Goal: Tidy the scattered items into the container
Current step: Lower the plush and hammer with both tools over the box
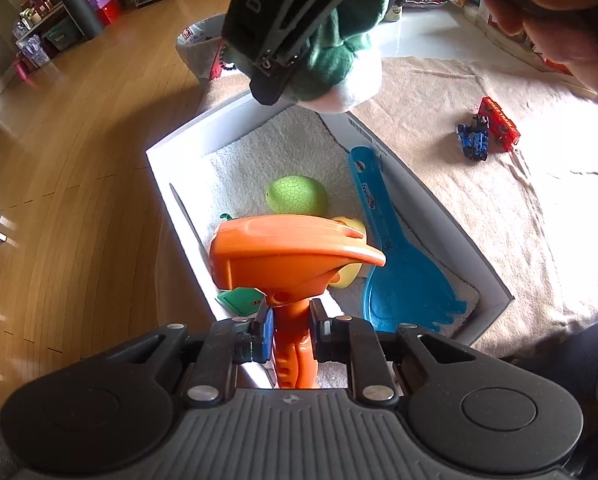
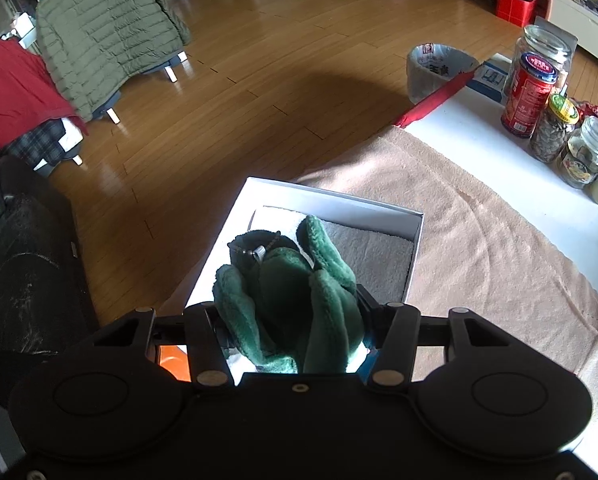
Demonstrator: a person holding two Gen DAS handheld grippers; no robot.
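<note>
Both grippers hang over the white box (image 1: pixel 187 200) — the left gripper (image 1: pixel 290 326) pinched tight on an orange rake (image 1: pixel 295 256), the right gripper (image 2: pixel 291 320) half-open around a green plush toy (image 2: pixel 299 300); dropped together, they might collide or spill out.

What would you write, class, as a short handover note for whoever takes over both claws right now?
Left claw: shut on the handle of the orange toy rake, held above the near end of the white box.
Right claw: shut on the green plush toy, above the far end of the box.
Already in the box: blue scoop, green egg-shaped toy, a yellow piece, a small green piece.
Left to do: release the rake and plush into the box, then fetch the blue toy car and red toy truck lying together on the beige cloth.
</note>
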